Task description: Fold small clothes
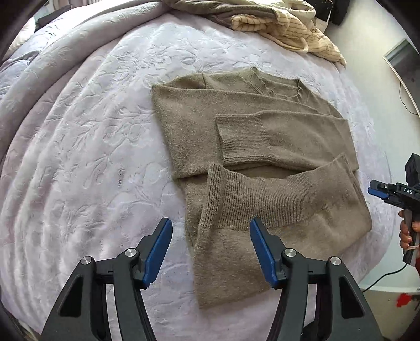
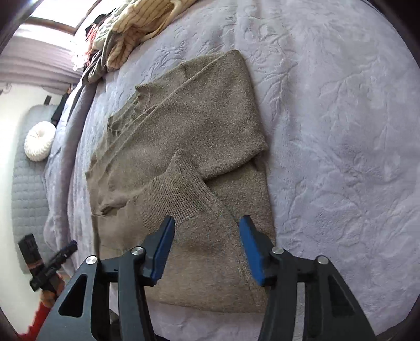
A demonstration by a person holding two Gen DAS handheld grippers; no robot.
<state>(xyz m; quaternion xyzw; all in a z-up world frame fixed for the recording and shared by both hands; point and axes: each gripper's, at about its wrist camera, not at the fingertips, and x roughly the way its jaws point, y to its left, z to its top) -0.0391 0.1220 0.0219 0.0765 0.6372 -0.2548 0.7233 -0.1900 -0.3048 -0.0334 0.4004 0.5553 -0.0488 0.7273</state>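
A taupe knit sweater point(image 1: 257, 147) lies flat on the lilac bedspread point(image 1: 86, 147), both sleeves folded across its chest and the ribbed hem turned up over the lower part. My left gripper point(image 1: 211, 230) is open and empty, hovering over the sweater's near folded edge. The right gripper shows at the right edge of the left wrist view point(image 1: 378, 191), off the bed's side. In the right wrist view the sweater point(image 2: 189, 136) lies ahead, and my right gripper point(image 2: 207, 228) is open and empty above its near end. The left gripper point(image 2: 60, 257) shows at lower left.
A pile of other clothes, cream striped and grey point(image 1: 288, 23), lies at the far end of the bed and also shows in the right wrist view point(image 2: 126, 28). The bed's edge is on the right point(image 1: 378, 147). A white round cushion point(image 2: 39, 144) sits on a grey mat on the floor.
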